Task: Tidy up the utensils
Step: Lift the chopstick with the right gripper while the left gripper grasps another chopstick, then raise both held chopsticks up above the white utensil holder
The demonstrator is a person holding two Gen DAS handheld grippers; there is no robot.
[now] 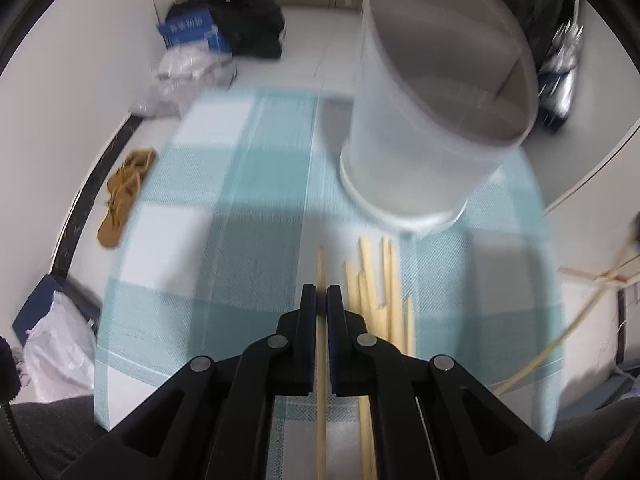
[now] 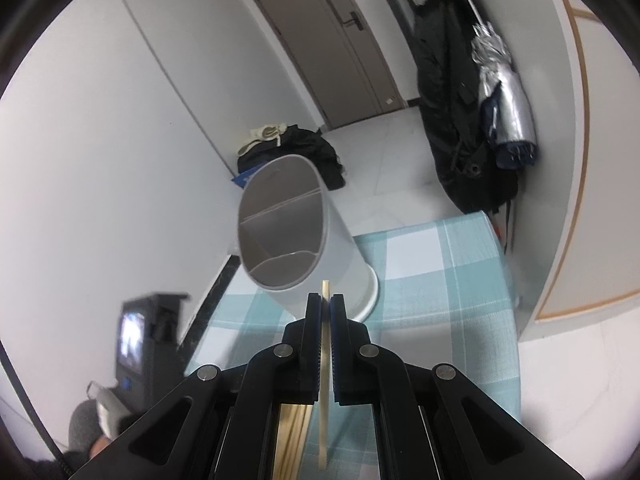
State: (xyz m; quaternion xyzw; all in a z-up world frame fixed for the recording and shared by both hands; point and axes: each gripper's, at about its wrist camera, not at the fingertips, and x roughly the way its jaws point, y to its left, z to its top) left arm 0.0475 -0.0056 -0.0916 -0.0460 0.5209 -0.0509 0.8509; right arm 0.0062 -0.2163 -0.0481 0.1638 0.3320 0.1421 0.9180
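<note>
While angled steeply down, the left gripper (image 1: 321, 294) clamps one chopstick (image 1: 320, 264).

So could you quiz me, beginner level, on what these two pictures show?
1. True or false: the left tool is shut on a chopstick.
2. What does the right tool grip?
A. a spoon
B. a chopstick
C. nothing
3. Fill in: the white holder stands on a ____ cloth.

Key
1. True. Its pads clamp one stick, while the loose chopsticks lie on the cloth beside it.
2. B. A single chopstick sits between its pads, its tip pointing toward the holder.
3. Checked blue and white.
</note>
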